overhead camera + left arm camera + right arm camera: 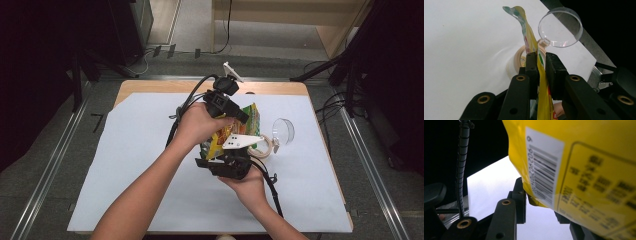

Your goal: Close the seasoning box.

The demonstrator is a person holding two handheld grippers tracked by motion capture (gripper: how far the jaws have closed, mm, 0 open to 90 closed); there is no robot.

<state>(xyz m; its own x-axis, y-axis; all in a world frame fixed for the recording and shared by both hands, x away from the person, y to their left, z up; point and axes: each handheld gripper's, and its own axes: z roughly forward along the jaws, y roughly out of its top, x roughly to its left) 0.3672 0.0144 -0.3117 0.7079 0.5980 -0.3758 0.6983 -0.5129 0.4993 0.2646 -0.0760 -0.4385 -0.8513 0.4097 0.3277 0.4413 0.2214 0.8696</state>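
Note:
A yellow snack bag is held up over the middle of the table between both grippers. My left gripper comes in from above and is shut on the bag's thin edge, which runs up between the two pads. From below, my right gripper is shut on the bag's lower corner. The bag's back with its barcode stands close in front of the right gripper view, and it hides most of the right-hand jaw there.
A roll of pale tape lies on the white sheet just right of the bag. Beside it stands a clear round dish. Both also sit beyond the jaws: tape roll, dish. Dark floor and cables surround the table.

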